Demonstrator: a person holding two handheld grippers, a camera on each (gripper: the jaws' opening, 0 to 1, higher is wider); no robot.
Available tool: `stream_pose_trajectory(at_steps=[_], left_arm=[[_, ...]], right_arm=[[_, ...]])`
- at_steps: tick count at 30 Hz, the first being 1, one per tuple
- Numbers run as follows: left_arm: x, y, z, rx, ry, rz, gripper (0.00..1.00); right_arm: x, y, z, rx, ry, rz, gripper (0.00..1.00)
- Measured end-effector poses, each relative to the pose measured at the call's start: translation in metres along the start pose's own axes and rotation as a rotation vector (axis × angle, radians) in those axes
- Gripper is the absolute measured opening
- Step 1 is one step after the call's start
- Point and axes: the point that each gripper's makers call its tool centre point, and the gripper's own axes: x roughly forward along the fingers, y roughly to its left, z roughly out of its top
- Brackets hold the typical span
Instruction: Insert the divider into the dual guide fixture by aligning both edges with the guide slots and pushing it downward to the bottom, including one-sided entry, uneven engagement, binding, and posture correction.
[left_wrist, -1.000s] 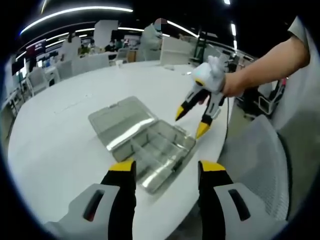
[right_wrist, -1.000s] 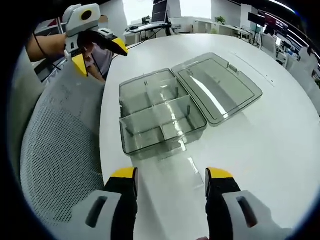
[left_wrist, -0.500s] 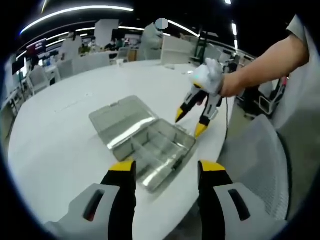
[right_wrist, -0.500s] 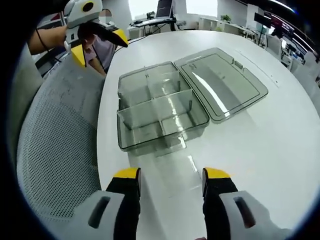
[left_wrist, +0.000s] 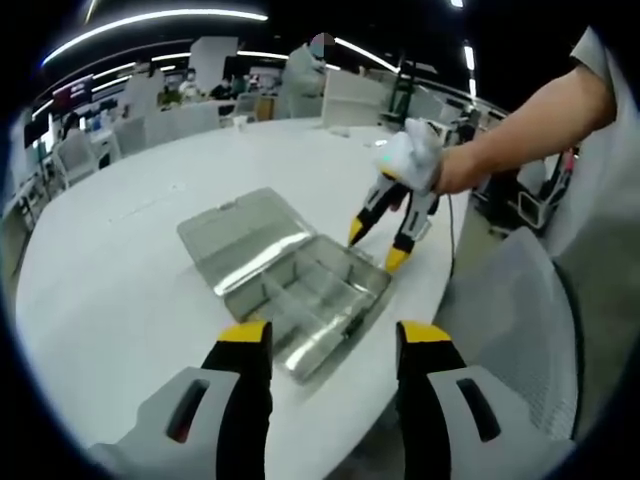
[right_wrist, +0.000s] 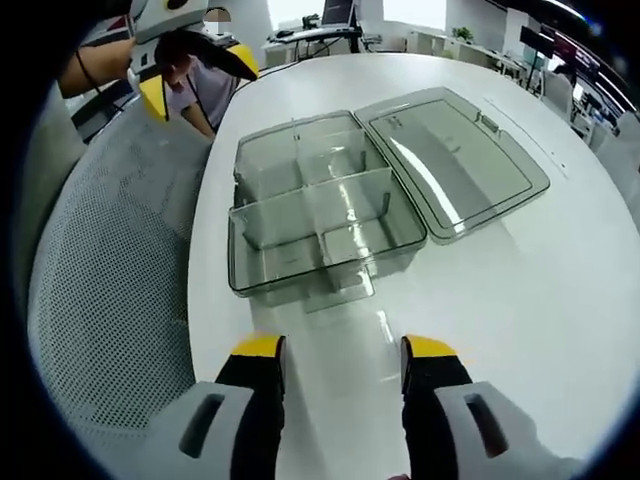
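A clear grey plastic compartment box lies open on the white table, its lid folded flat to the right. Thin clear dividers stand inside the base, one long wall with shorter cross walls. My right gripper is open and holds nothing, hovering just short of the box's near wall. In the left gripper view it hangs open over the box's far corner, held by a hand. My left gripper is open too, near the table edge in front of the box. The left gripper also appears at the right gripper view's upper left.
A grey mesh chair stands at the table's edge beside the box; the same chair is right of my left gripper. A person's arm reaches in. Office desks and chairs fill the background.
My right gripper has moved down and closer to the box, which now looks larger in its view. The left gripper has hardly moved. Both stay open.
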Motion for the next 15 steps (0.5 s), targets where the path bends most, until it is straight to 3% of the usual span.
stream_pose_trajectory(at_steps=[15], left_arm=[[0.0021, -0.0022, -0.0046, -0.010, 0.015, -0.004, 0.51]], right_arm=[[0.0058, -0.0051, -0.0040, -0.043, 0.028, -0.005, 0.37]])
